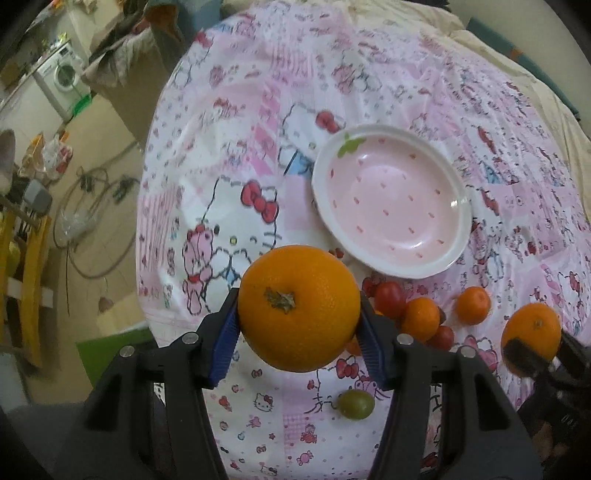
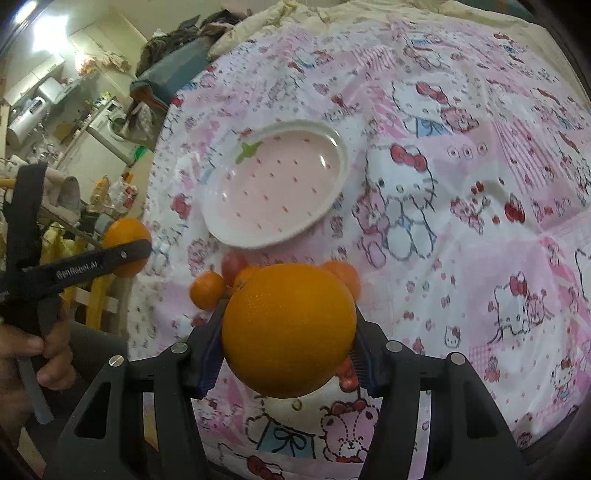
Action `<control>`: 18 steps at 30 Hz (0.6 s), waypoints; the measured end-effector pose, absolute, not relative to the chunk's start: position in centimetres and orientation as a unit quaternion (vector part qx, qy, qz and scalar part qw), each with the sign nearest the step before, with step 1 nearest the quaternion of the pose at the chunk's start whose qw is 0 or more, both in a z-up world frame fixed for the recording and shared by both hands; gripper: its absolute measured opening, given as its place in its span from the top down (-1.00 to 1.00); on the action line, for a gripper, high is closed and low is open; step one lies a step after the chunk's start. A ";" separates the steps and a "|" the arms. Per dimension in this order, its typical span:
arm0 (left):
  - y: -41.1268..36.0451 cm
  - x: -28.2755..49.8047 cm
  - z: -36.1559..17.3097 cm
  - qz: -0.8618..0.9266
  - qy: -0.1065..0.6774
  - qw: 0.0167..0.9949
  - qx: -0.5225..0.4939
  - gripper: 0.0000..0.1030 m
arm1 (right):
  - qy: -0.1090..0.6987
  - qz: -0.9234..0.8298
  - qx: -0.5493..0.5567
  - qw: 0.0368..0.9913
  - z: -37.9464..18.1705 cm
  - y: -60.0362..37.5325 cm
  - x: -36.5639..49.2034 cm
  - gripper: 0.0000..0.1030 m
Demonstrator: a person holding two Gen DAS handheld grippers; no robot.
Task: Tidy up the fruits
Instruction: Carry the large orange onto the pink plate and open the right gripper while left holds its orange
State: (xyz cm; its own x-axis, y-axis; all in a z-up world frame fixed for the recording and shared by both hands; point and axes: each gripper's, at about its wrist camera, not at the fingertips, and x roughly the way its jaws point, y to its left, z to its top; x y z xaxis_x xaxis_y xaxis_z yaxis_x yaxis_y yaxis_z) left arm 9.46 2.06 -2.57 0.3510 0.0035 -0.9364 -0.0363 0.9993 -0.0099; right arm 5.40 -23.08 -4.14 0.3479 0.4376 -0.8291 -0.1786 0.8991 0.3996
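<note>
My left gripper (image 1: 298, 325) is shut on a large orange (image 1: 298, 308) and holds it above the cloth, near the pink strawberry plate (image 1: 391, 203), which holds nothing. My right gripper (image 2: 288, 343) is shut on another large orange (image 2: 288, 330); that orange also shows at the right edge of the left wrist view (image 1: 532, 328). The plate (image 2: 277, 188) lies ahead of it. Small tangerines (image 1: 421, 317) (image 1: 472, 304), cherry tomatoes (image 1: 389, 299) and a green grape (image 1: 356, 404) lie on the cloth. The left gripper's orange shows in the right wrist view (image 2: 125, 251).
The table is covered with a pink Hello Kitty cloth (image 1: 236, 155). Its left edge drops to the floor, where a yellow chair (image 1: 26, 280), cables and a washing machine (image 1: 66, 75) stand. A cream blanket (image 2: 369, 9) lies at the far side.
</note>
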 end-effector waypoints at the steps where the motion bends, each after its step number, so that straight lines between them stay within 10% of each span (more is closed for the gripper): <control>1: 2.0 9.6 -2.3 0.008 0.566 0.824 -0.014 -0.05 | 0.535 0.194 0.122 0.813 -3.8 -23.1 5.7 -0.18; 18: -1.9 15.6 -0.7 -0.018 0.539 0.842 0.018 -0.05 | 0.509 0.210 0.104 0.828 -2.2 -24.0 14.6 -0.18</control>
